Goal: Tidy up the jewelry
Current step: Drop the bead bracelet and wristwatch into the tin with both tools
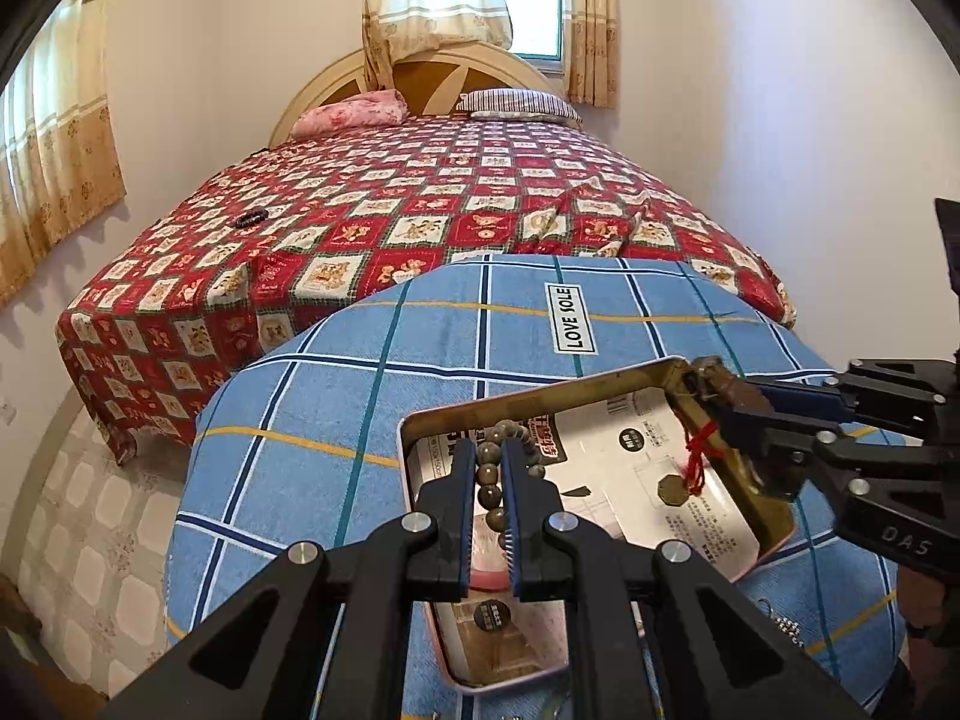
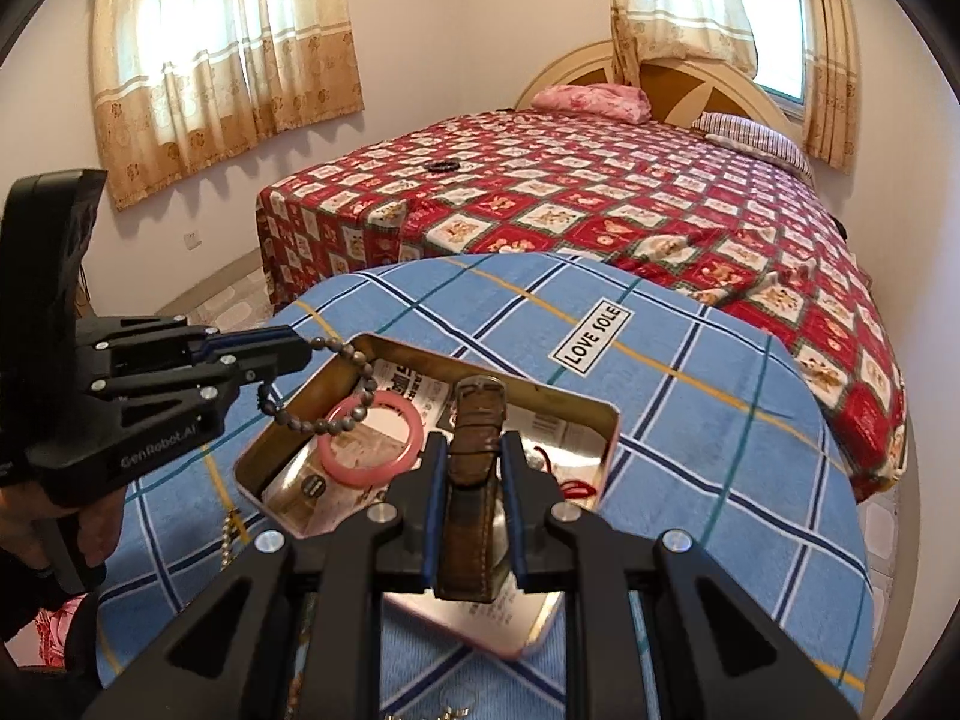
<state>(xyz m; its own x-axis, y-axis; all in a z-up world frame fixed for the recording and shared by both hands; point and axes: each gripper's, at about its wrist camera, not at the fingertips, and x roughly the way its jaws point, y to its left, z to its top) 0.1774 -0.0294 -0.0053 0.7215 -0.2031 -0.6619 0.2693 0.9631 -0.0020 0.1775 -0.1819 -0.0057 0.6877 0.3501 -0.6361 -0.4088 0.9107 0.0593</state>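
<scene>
Roughly midway, I'd say. My left gripper point(image 1: 489, 474) is clamped on the bead bracelet point(image 2: 336, 414), jaws closed on the strand, holding it over the near-left corner of the tin point(image 2: 612, 420); part of the strand droops inside, not released yet. My right gripper point(image 2: 474, 468) is clamped on the brown watch strap point(image 2: 474, 420), jaws pinching both sides, strap hanging above the tin's right edge. Already in the tin: pink bangle point(image 2: 369, 441) lying flat, plus a gold coin charm on red cord point(image 1: 681, 483). Left to do, by my judgement: drop both held pieces in. Outside the tin, a ball chain point(image 2: 231, 540) lies on the blue checked cloth point(image 2: 690, 390) just beside it, and a dark bracelet point(image 2: 441, 167) sits well apart on the red bedspread point(image 2: 600, 192). Those probably still need collecting.
</scene>
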